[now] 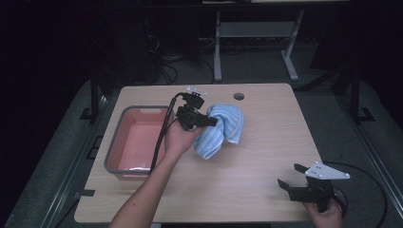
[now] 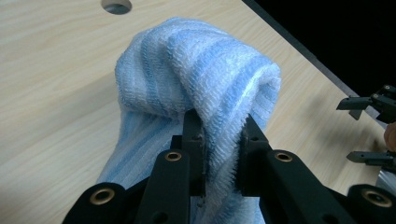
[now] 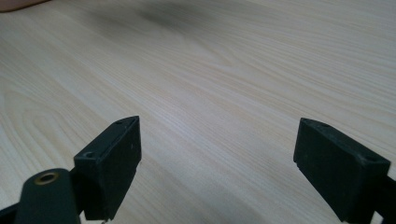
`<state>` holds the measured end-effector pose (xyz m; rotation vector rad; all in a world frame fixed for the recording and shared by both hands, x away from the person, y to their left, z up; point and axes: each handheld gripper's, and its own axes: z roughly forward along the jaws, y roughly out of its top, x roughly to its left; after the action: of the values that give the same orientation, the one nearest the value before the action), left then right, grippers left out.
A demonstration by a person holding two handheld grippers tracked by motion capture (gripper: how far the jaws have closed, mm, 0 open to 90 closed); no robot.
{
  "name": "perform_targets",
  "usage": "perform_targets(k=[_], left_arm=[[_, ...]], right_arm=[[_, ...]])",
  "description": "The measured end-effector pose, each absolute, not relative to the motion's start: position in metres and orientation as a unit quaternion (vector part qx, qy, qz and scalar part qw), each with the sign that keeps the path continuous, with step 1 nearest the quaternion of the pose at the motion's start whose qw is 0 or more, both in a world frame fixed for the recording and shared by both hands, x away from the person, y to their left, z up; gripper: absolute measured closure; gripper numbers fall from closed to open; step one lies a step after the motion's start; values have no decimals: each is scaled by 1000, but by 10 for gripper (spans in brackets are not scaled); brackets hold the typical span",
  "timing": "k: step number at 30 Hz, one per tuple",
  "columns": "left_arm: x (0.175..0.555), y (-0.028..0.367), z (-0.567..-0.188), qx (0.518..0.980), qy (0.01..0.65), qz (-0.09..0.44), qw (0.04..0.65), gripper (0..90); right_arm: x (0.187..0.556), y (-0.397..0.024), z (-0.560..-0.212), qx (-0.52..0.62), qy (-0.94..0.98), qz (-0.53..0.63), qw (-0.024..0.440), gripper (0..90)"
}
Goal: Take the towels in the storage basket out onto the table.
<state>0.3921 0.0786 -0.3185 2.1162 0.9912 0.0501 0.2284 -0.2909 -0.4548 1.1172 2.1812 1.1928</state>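
- High view: your left gripper (image 1: 209,121) is clamped on a soft blue-and-white striped terry towel (image 1: 223,130), bunched and lifted, with its lower end hanging toward the light wooden table (image 1: 266,156). Just behind and to the outer side of that gripper sits the pink plastic tub with a grey rim (image 1: 138,142). Your right gripper (image 1: 292,176) rests well apart, near the table's front edge, jaws spread and holding nothing.
- Judging from this, you are in the carrying step: the towel is gripped and raised. The next move likely calls for swinging it over the tub and letting go only once the hanging end has cleared the rim.
- Left gripper view: the jaws pinch a thick fold of the towel (image 2: 205,88) directly ahead of them. The round hole in the tabletop (image 2: 116,5) lies far ahead, cut off by the frame's top edge. The towel's lower end drops out of sight below the jaws.
- Right gripper view: your right gripper (image 3: 217,163) stands wide open over bare table (image 3: 210,70). A dark blurred smudge far ahead is hard to identify.
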Motion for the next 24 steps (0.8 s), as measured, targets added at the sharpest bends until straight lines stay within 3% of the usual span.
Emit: perform_targets(k=[24], left_arm=[[398,46,-366,836,397,-4,378,770]], right_arm=[[228,-289,-453,402,783,428,206,141]])
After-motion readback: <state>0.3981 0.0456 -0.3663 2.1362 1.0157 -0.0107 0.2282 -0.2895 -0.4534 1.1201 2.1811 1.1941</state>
